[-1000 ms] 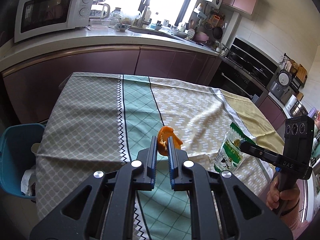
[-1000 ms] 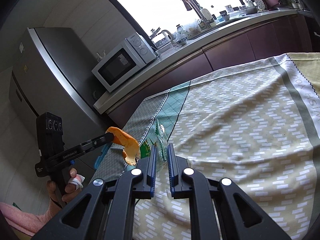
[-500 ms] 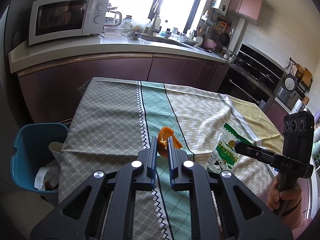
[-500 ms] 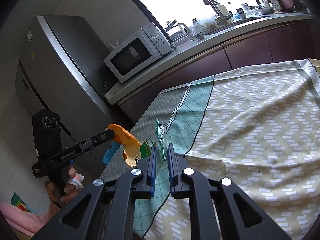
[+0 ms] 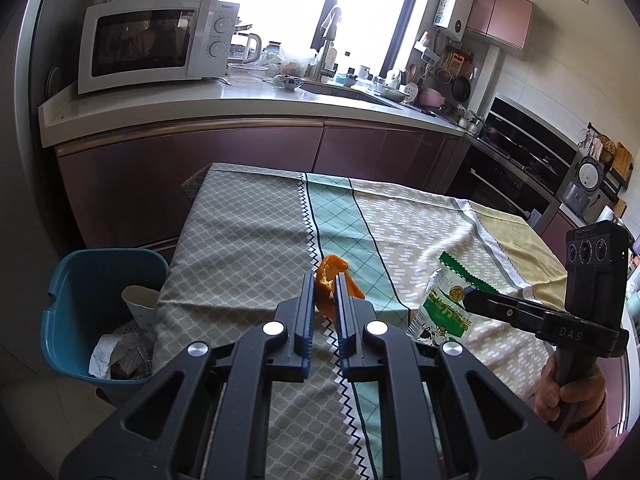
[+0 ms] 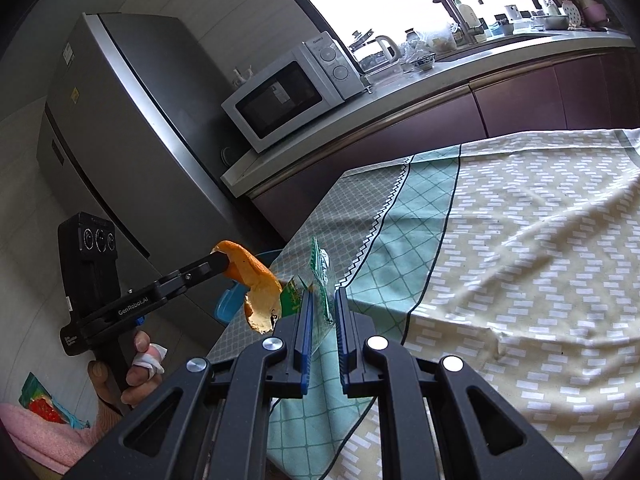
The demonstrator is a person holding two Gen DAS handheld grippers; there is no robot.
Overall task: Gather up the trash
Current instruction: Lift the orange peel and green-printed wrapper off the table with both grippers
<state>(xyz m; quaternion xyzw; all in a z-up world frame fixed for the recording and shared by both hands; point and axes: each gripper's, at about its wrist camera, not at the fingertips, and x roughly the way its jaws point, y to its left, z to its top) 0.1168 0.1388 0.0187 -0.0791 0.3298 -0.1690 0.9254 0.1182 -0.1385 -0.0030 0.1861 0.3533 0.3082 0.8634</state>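
Note:
My left gripper (image 5: 322, 280) is shut on an orange peel (image 5: 335, 289) and holds it in the air over the table's near left part; the peel also shows in the right wrist view (image 6: 256, 280). My right gripper (image 6: 322, 294) is shut on a green and clear snack wrapper (image 6: 320, 276), which also shows in the left wrist view (image 5: 444, 304), held above the tablecloth. A blue trash bin (image 5: 80, 280) with paper scraps inside stands on the floor left of the table, below and left of the peel.
The table wears a patterned cloth (image 5: 248, 240) in grey, teal and beige. Behind it runs a kitchen counter (image 5: 160, 108) with a white microwave (image 5: 152, 40). A steel fridge (image 6: 132, 128) stands at the left, near the bin.
Both grippers have moved left and back with their loads, toward the table's left edge. The blue bin has come more fully into the left wrist view.

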